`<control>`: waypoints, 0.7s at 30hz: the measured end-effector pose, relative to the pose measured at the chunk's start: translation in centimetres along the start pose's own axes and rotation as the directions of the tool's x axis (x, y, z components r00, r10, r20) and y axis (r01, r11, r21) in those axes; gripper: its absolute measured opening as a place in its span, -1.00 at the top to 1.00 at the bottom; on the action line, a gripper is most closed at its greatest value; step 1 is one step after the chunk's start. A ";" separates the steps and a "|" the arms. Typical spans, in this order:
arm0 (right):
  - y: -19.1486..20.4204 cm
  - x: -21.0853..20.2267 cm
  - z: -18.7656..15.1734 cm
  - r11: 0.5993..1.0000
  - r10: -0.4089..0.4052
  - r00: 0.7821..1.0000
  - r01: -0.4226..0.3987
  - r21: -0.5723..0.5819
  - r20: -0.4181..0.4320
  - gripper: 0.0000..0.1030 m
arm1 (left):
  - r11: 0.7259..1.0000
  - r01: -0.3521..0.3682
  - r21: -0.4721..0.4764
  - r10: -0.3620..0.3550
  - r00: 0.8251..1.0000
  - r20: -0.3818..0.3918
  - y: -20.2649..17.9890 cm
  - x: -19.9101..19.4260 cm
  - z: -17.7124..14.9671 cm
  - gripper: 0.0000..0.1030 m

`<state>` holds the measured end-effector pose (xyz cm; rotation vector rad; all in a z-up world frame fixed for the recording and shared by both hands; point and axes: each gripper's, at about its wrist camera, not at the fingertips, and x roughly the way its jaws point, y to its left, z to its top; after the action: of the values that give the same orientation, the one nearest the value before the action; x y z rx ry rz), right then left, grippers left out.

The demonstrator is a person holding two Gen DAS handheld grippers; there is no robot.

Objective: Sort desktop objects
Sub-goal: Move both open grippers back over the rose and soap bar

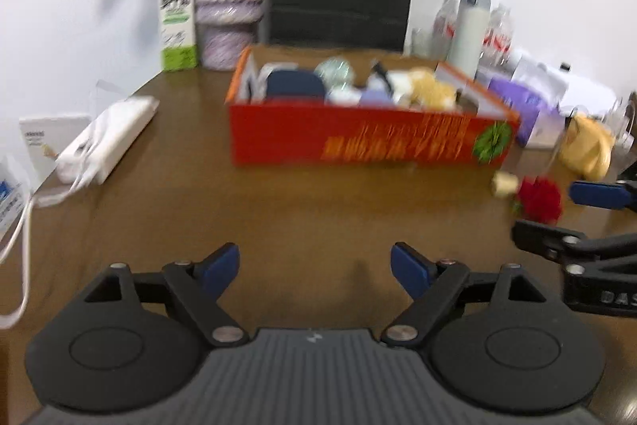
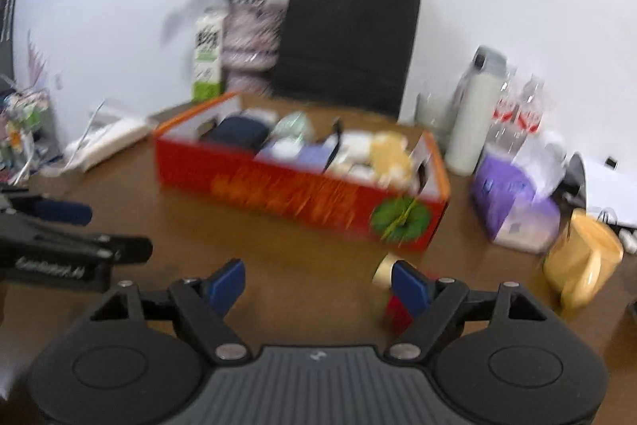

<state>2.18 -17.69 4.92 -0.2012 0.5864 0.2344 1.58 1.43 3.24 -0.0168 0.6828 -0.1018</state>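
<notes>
Both your claws, left gripper (image 1: 315, 269) and right gripper (image 2: 318, 285), gape wide and empty over the brown wooden desk (image 1: 278, 210).
You seem between picks: the filled red cardboard box (image 1: 358, 138) sits mid-desk; the loose red artificial rose (image 1: 539, 198) near its right corner probably goes next.

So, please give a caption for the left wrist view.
Open left gripper over the table, facing the filled red box.
</notes>
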 end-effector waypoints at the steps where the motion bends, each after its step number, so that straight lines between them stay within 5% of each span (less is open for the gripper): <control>1: 0.5 -0.5 -0.9 1.000 -0.001 1.000 0.001 0.008 -0.010 -0.56 | 1.000 -0.001 -0.005 0.001 1.000 -0.006 0.3 -0.6 -1.0 -0.66; 9: 2.5 -4.5 -7.2 0.992 0.062 0.998 -0.060 0.113 -0.010 -0.63 | 0.995 0.002 0.101 -0.008 0.998 0.059 -0.5 -4.9 -6.6 -0.83; 21: 1.9 -4.8 -8.9 0.981 0.029 0.999 -0.031 0.192 0.015 -0.70 | 0.994 0.006 0.110 -0.012 0.999 0.053 -1.4 -4.2 -6.5 -0.83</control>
<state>-6.87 -18.90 0.23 -0.0040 0.5968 0.2065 -5.86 0.60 0.94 0.0823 0.6226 -0.1472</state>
